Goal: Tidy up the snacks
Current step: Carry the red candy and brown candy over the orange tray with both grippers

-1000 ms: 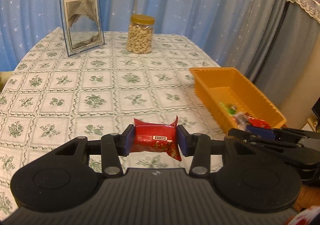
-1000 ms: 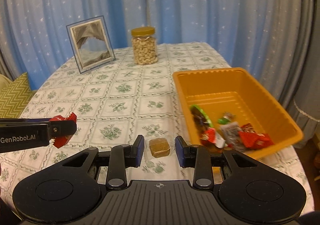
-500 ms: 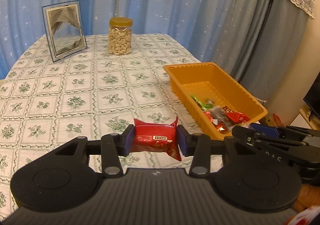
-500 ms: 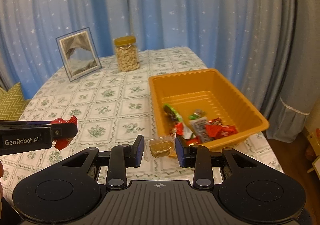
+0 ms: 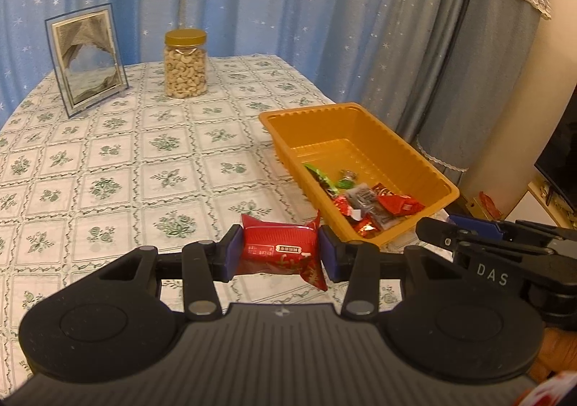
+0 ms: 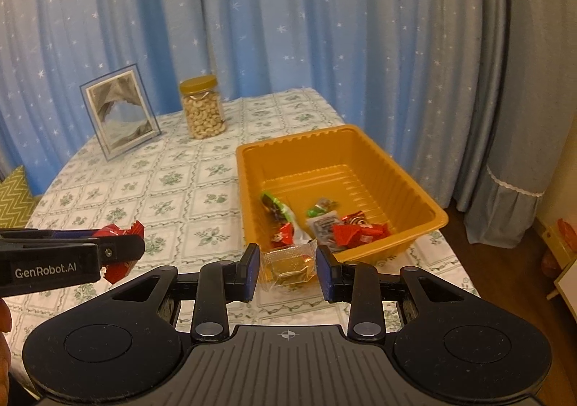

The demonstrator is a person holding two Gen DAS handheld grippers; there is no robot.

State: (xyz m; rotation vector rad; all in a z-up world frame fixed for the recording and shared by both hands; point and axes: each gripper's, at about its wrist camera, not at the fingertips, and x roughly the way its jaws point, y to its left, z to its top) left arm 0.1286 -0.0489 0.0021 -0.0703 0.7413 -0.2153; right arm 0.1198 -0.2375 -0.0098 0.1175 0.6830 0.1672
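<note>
My left gripper (image 5: 277, 252) is shut on a red snack packet (image 5: 279, 250) and holds it above the tablecloth, just left of the orange tray (image 5: 425, 160). My right gripper (image 6: 287, 269) is shut on a clear-wrapped brown candy (image 6: 288, 264) held above the table at the tray's near rim (image 6: 407, 243). The tray holds several wrapped snacks (image 6: 324, 223), also seen in the left wrist view (image 5: 368, 202). The left gripper with its red packet (image 6: 120, 245) shows at the left of the right wrist view; the right gripper's side (image 5: 468, 236) shows at the right of the left wrist view.
A jar of cashews (image 5: 185, 64) and a framed picture (image 5: 86, 61) stand at the back of the table with the floral tablecloth (image 5: 108, 160). Blue curtains hang behind. A yellow cushion (image 6: 12, 196) lies at the left. The table's right edge is beside the tray.
Both grippers rose and pulled back with their snacks still held; the tray and its contents now show more fully in both views.
</note>
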